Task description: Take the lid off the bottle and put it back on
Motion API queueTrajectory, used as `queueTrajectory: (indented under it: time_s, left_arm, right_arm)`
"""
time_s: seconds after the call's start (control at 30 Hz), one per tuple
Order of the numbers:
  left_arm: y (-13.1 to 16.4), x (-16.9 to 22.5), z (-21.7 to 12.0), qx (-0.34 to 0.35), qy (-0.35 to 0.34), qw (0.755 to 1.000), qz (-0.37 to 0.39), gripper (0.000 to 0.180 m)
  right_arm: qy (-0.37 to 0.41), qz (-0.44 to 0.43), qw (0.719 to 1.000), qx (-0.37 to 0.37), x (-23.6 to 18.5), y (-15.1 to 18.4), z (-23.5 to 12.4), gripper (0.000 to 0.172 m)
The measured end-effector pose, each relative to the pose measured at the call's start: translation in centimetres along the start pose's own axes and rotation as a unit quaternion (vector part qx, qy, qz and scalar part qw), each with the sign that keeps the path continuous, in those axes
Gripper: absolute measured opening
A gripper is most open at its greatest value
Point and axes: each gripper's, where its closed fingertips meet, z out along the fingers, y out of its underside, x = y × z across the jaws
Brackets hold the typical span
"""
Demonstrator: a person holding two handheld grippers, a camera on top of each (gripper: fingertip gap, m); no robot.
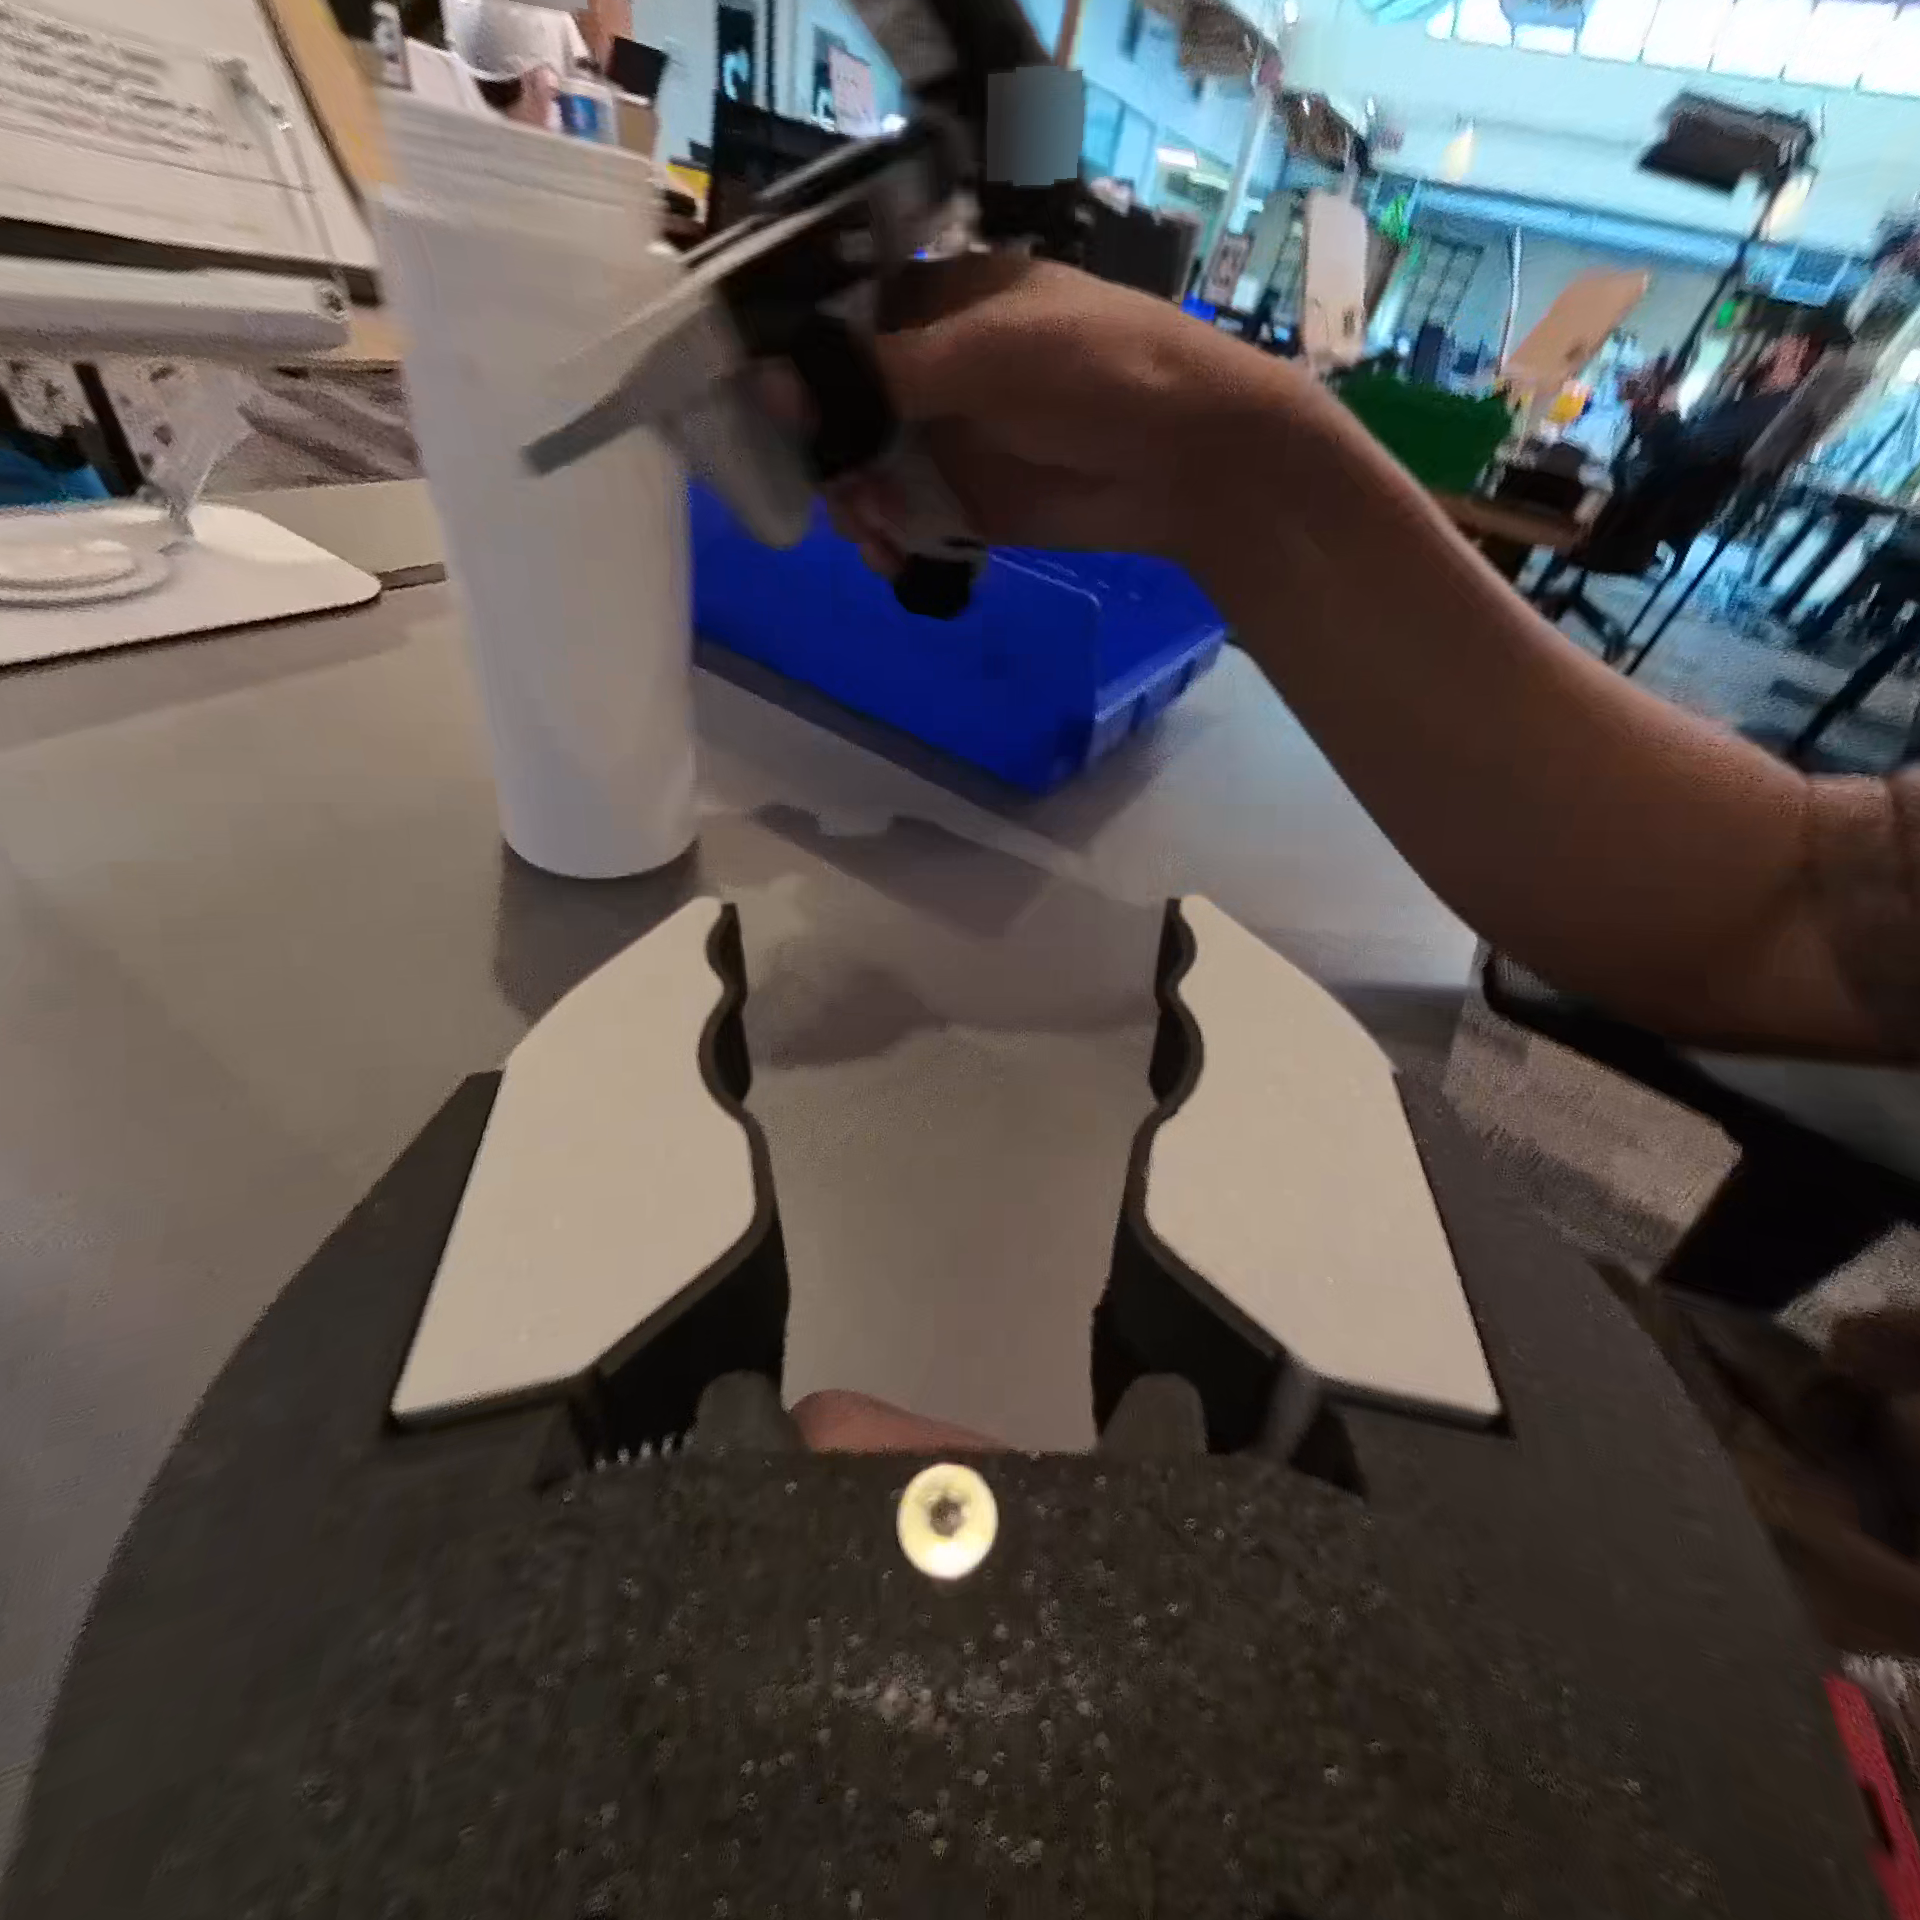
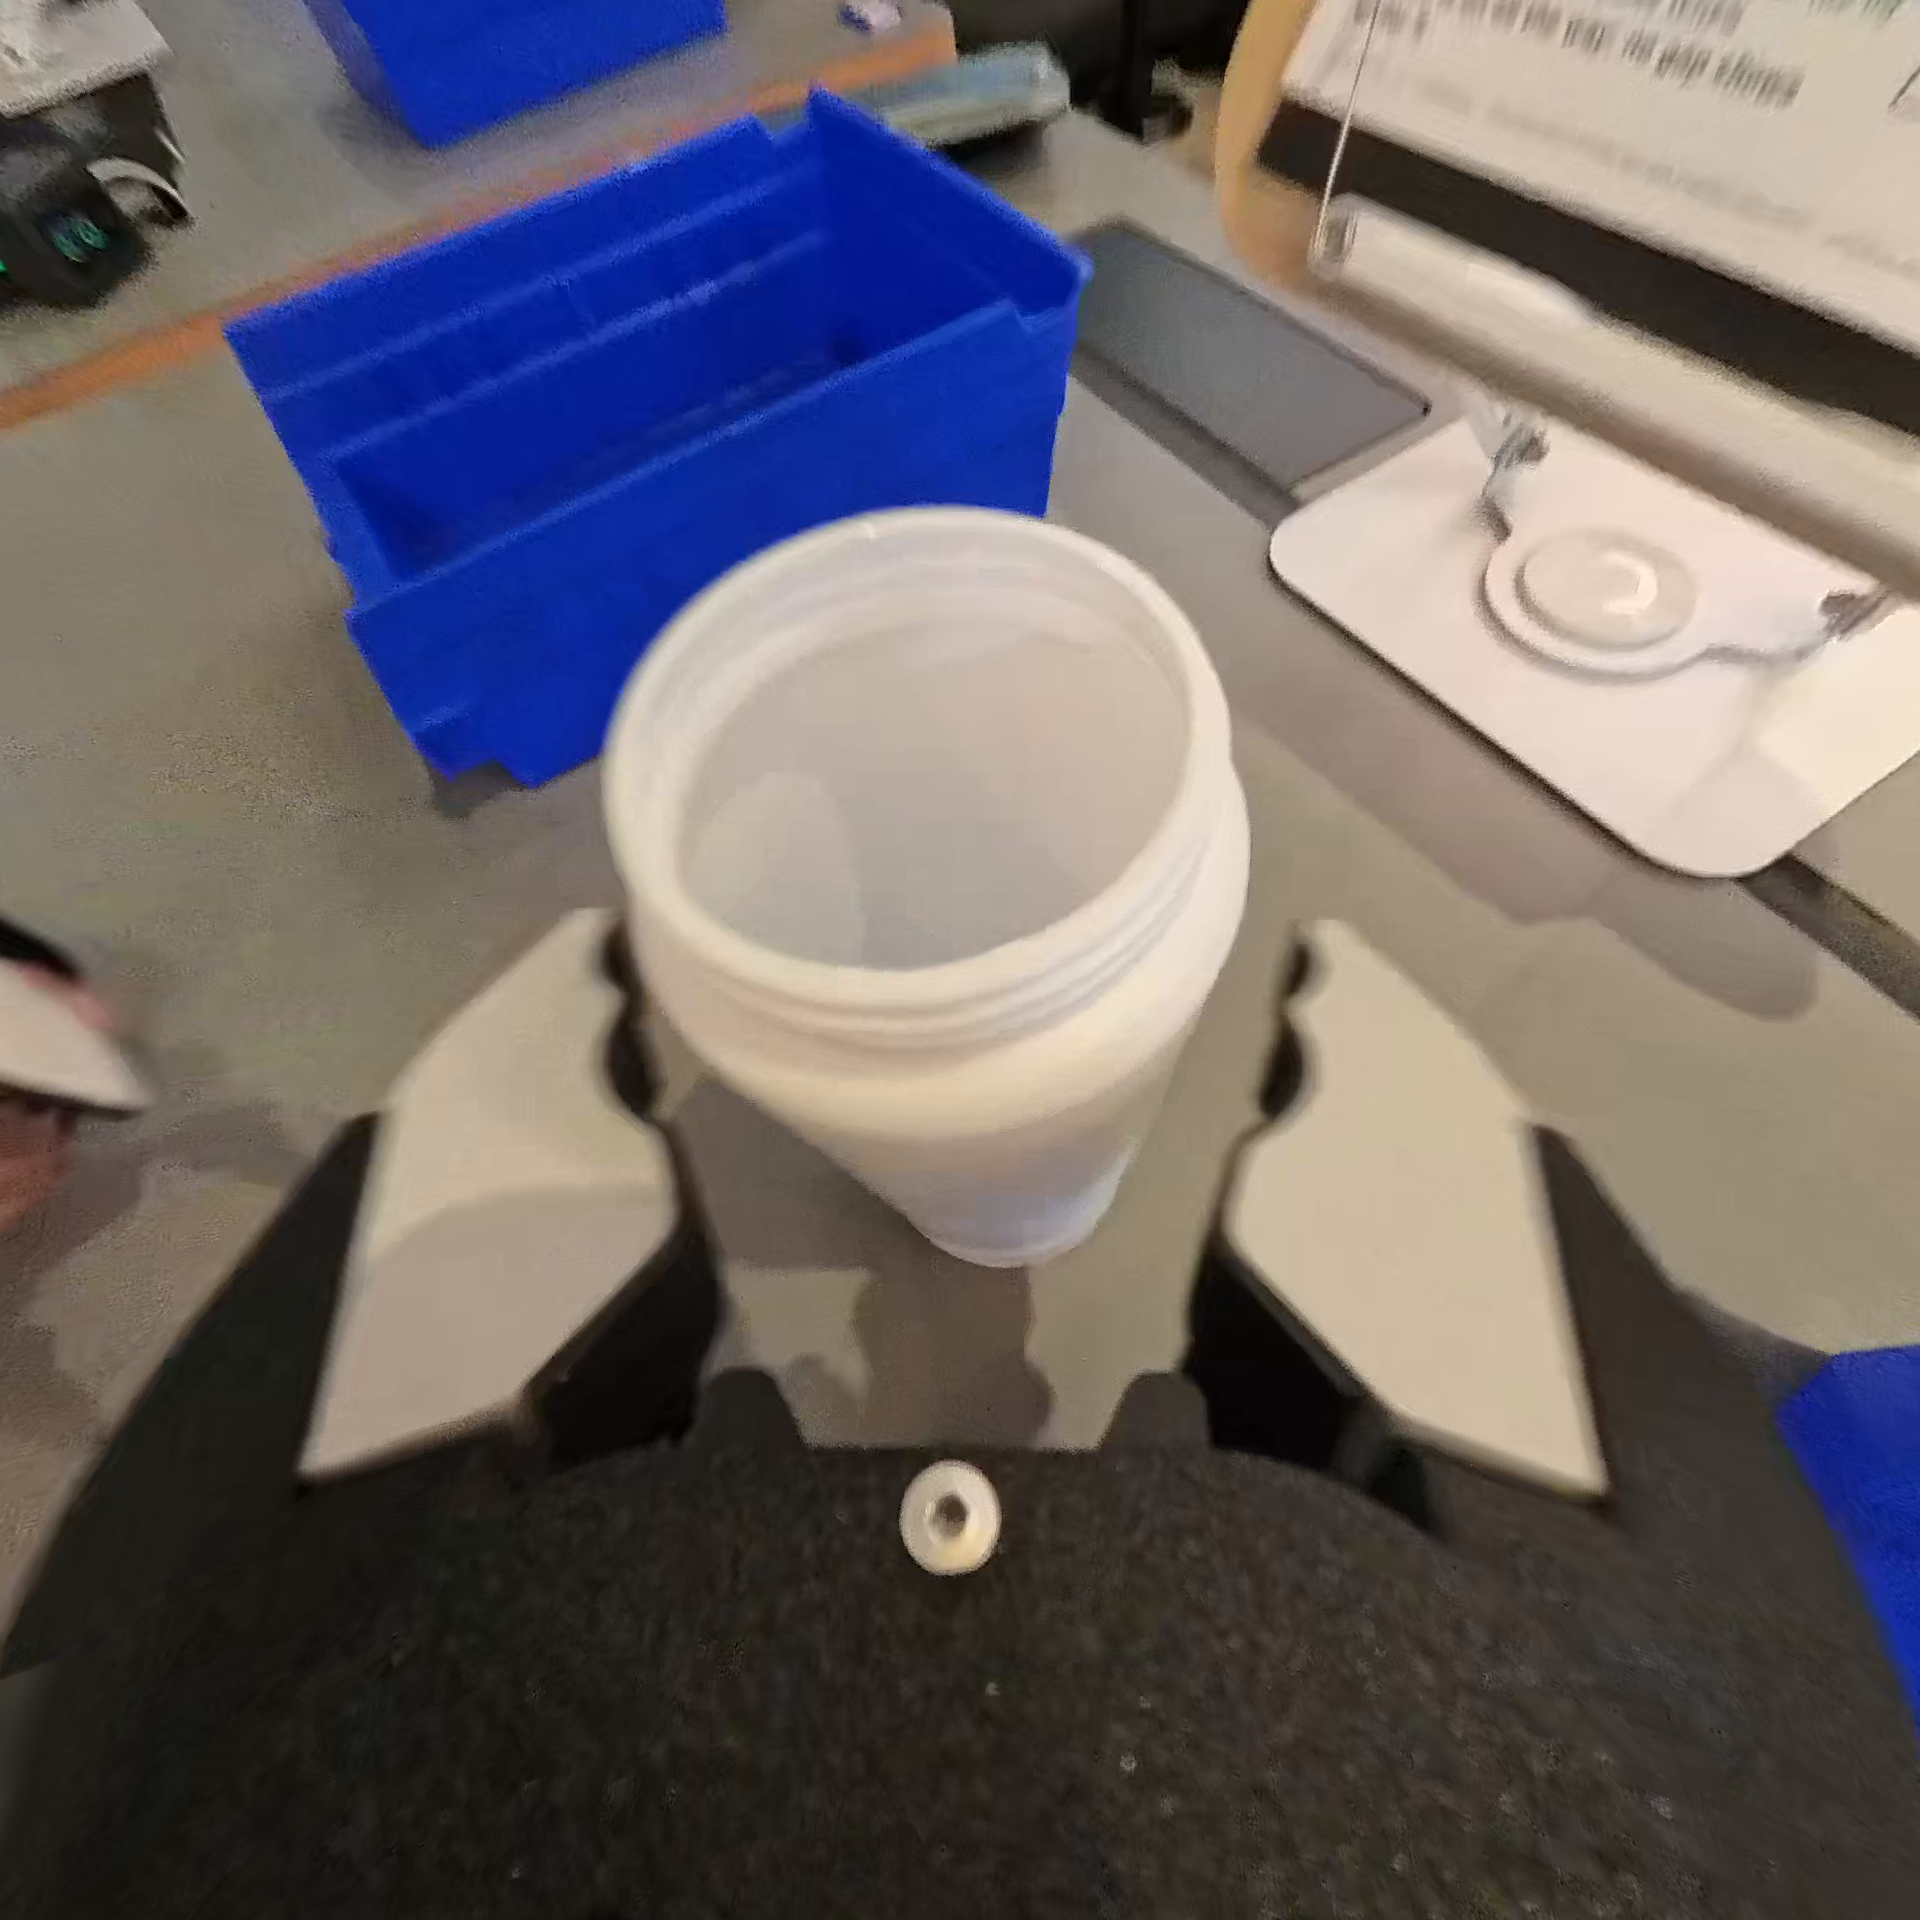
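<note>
The white bottle (image 2: 925,883) stands uncapped on the grey table (image 2: 208,831); no lid is seen. Both the right gripper (image 2: 951,997) and the left gripper (image 1: 945,997) are spread wide, gripping nothing. Next, the lid must be found and refitted.

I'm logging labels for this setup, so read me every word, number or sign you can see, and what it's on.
Propped-up printed sheet: several lines of print, too blurred to read.
White bottle: no writing or label visible.
Blue bin: no writing visible.
Nothing else in either view is readable.
</note>
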Motion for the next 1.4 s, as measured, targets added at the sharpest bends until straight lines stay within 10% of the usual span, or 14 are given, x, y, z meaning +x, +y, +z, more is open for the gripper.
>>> queueTrajectory:
  time_s: [0.03,0.27,0.53,0.77,1.13,1.4]
  left_arm:
    - [0.1,0.6,-0.3,0.001,0.002,1.000,0.012,0.072]
    - [1.3,0.1,-1.4,-0.008,0.003,1.000,-0.029,0.061]
    - [1.5,-0.8,-1.5,-0.013,-0.008,1.000,-0.021,0.061]
    - [2.1,-0.3,-0.1,-0.031,0.018,0.999,-0.030,0.061]
    - [2.9,1.1,1.5,-0.058,0.054,0.997,-0.011,0.062]
    - [3.1,0.9,1.3,-0.064,0.051,0.997,-0.010,0.062]
  right_arm:
    - [-0.002,0.006,1.000,-0.011,0.2,0.3,0.5,0.092]
    - [0.013,-0.019,0.996,0.083,0.3,-4.8,-3.2,0.090]
    - [0.194,-0.113,0.936,0.271,1.6,-12.6,-21.0,0.091]
    - [0.318,-0.014,0.916,0.245,7.3,-7.7,-32.3,0.091]
    - [0.286,0.232,0.921,-0.131,13.5,10.1,-27.8,0.091]
    - [0.281,0.224,0.917,-0.175,17.1,13.1,-22.5,0.090]
